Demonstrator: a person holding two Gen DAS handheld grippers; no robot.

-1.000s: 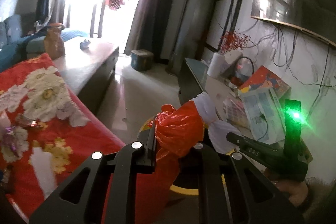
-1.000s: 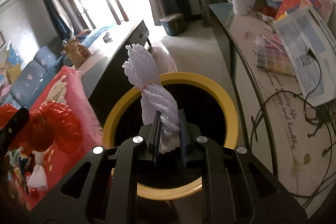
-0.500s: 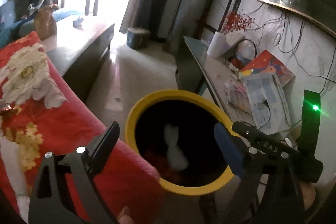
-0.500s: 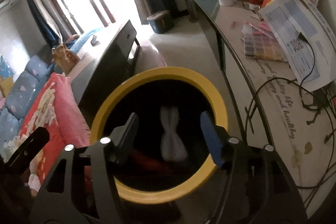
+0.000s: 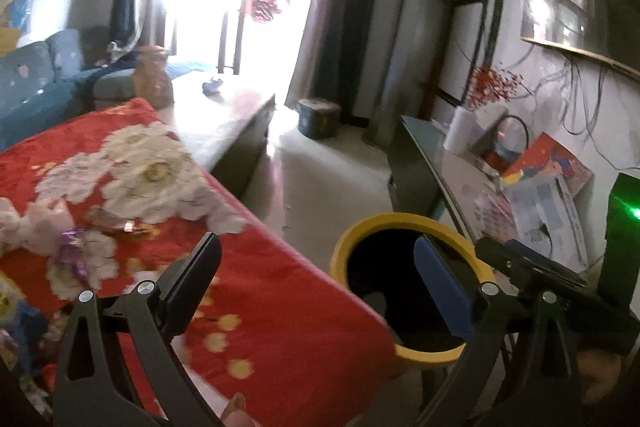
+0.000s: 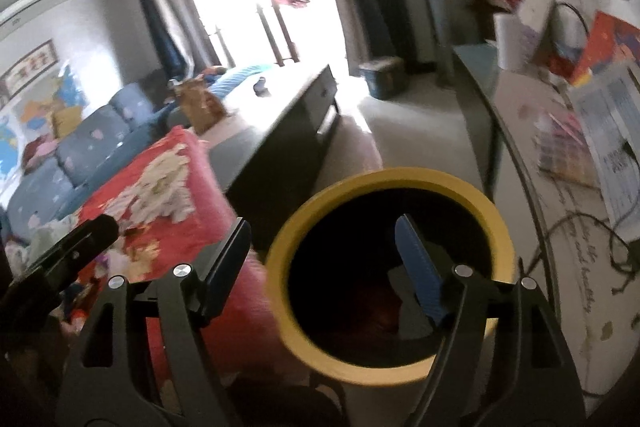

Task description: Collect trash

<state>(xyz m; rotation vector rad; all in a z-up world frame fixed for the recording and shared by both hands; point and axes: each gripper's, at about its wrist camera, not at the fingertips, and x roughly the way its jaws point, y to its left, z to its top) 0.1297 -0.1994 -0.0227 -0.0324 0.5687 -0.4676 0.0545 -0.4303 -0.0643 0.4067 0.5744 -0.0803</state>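
A bin with a yellow rim [image 5: 400,219] [image 6: 400,177] stands on the floor beside a red flowered cloth [image 5: 280,291]. Its inside is dark, and what lies in it shows only dimly. My left gripper [image 5: 316,255] hangs over the cloth's edge just left of the bin, jaws opening wide with nothing between them. My right gripper [image 6: 322,233] is above the bin's near left rim, jaws also opening and empty. Purple and white wrappers [image 5: 72,255] lie on the cloth at the far left.
A long dark cabinet [image 5: 224,131] runs behind the cloth, with a blue sofa [image 6: 80,147] beyond it. To the right, a glass-topped table [image 6: 560,211] holds papers, cables and a paper roll [image 5: 458,131]. A small round tin [image 5: 318,117] sits on the open floor.
Both grippers opened and let go of the red bag and the white foam net, which dropped into the bin. The left view then swung left toward the cloth; the right gripper drew back.
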